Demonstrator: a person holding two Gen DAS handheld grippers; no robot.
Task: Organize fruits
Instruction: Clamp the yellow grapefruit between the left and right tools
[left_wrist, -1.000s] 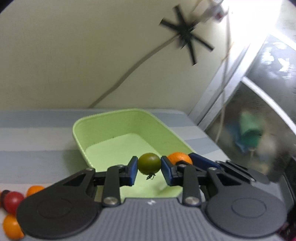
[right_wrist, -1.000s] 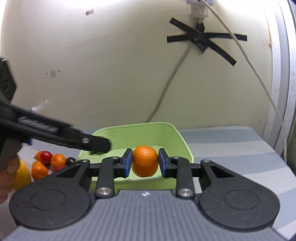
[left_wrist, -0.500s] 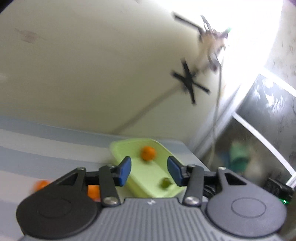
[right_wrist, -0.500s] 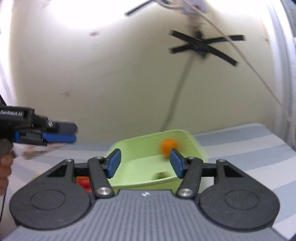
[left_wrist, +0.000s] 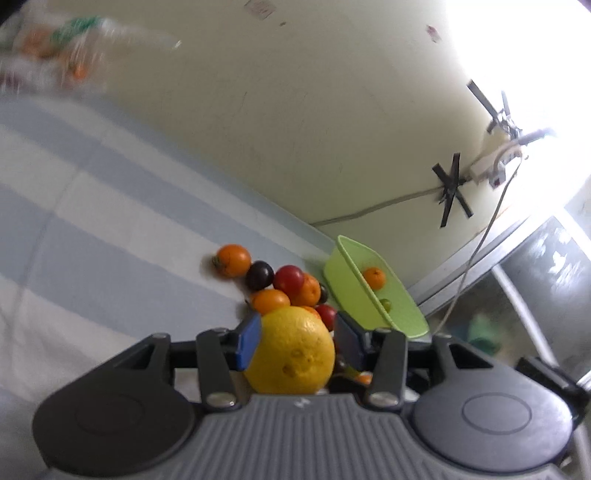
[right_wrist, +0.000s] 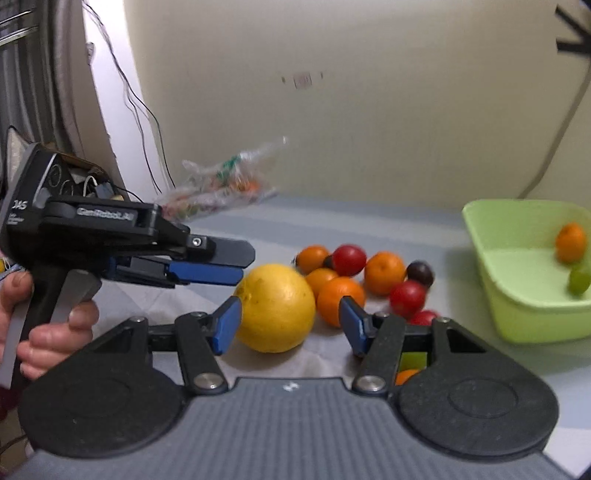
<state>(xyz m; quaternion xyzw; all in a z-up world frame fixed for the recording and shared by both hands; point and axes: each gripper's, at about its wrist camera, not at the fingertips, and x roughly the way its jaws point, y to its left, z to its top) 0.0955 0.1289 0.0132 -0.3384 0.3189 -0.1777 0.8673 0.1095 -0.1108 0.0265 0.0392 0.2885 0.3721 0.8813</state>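
Note:
A big yellow citrus (left_wrist: 291, 350) sits on the striped cloth between the open pads of my left gripper (left_wrist: 297, 338); from the right wrist view the left gripper (right_wrist: 207, 273) hovers just left of and above it. My right gripper (right_wrist: 290, 325) is open and empty, facing the same yellow citrus (right_wrist: 275, 306) and an orange (right_wrist: 340, 299). A pile of oranges, red tomatoes (right_wrist: 349, 260) and dark plums (right_wrist: 419, 273) lies behind. The green basket (right_wrist: 524, 317) at the right holds an orange (right_wrist: 570, 243) and a green fruit (right_wrist: 578, 278).
A clear plastic bag (right_wrist: 221, 184) with bits of fruit lies by the wall at the back left. Cables hang down the wall. The basket (left_wrist: 343, 266) stands near the table's right end by a window frame (left_wrist: 517, 258).
Both grippers let go of their fruits, the green one and the orange, into the basket, then swung left to the pile. The left gripper now straddles the yellow citrus.

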